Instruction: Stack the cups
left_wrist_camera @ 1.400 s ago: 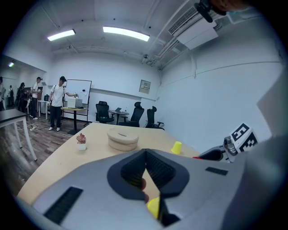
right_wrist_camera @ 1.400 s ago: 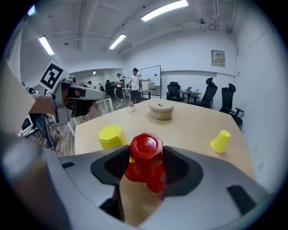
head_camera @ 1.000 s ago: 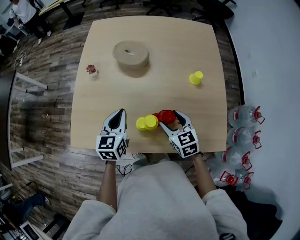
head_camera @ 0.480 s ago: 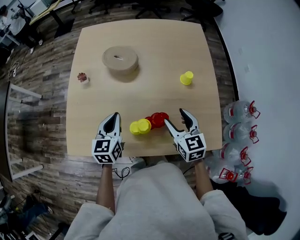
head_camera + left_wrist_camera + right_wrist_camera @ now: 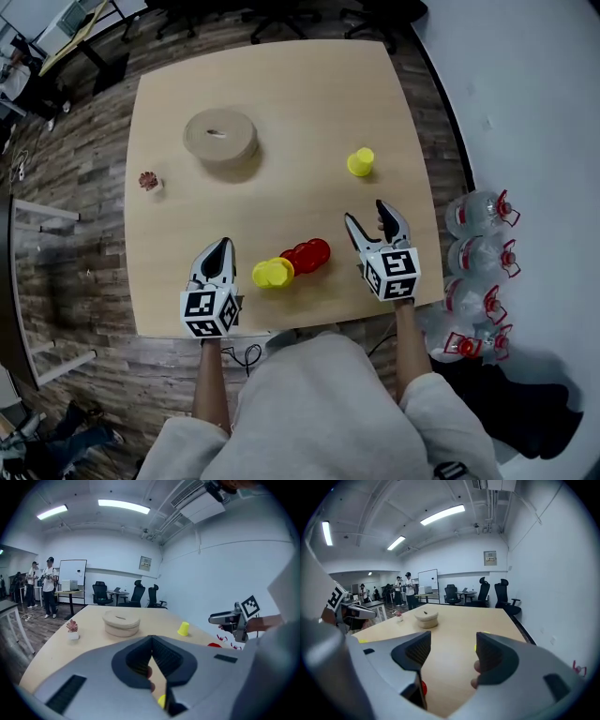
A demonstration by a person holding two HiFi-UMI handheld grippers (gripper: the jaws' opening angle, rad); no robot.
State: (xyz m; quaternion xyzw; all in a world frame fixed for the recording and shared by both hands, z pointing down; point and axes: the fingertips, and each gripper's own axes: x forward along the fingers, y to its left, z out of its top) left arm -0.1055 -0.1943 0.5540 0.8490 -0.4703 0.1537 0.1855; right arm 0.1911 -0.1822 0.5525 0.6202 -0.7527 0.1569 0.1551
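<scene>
A second ago the right gripper (image 5: 367, 217) had its fingers around the red cups (image 5: 307, 255); it has since pulled away to the right and a little up the counter (image 5: 281, 103), and the red cups are left lying on their sides near the front edge. The left gripper (image 5: 220, 247) has barely shifted and sits to the left of the cups.

The counter is a square top of pale wood on a dark plank floor (image 5: 84, 234). In the room behind it are white walls, ceiling strip lights, black office chairs (image 5: 137, 592), a whiteboard (image 5: 73, 571) and people standing at the far side. Clear water bottles with red caps (image 5: 478, 258) are grouped on the floor by the counter's right edge. A round beige lidded box (image 5: 220, 136) stands toward the far left of the counter, with a small potted plant (image 5: 149, 181) nearer the left edge. A nested pair of yellow cups (image 5: 272, 273) lies just beside the red ones, on their left, seemingly touching them. A single yellow cup (image 5: 360, 162) stands upside down, well apart on the right.

The right gripper's fingers stand wide apart with only bare counter between them. The left gripper's fingers meet at the tips and grip nothing
</scene>
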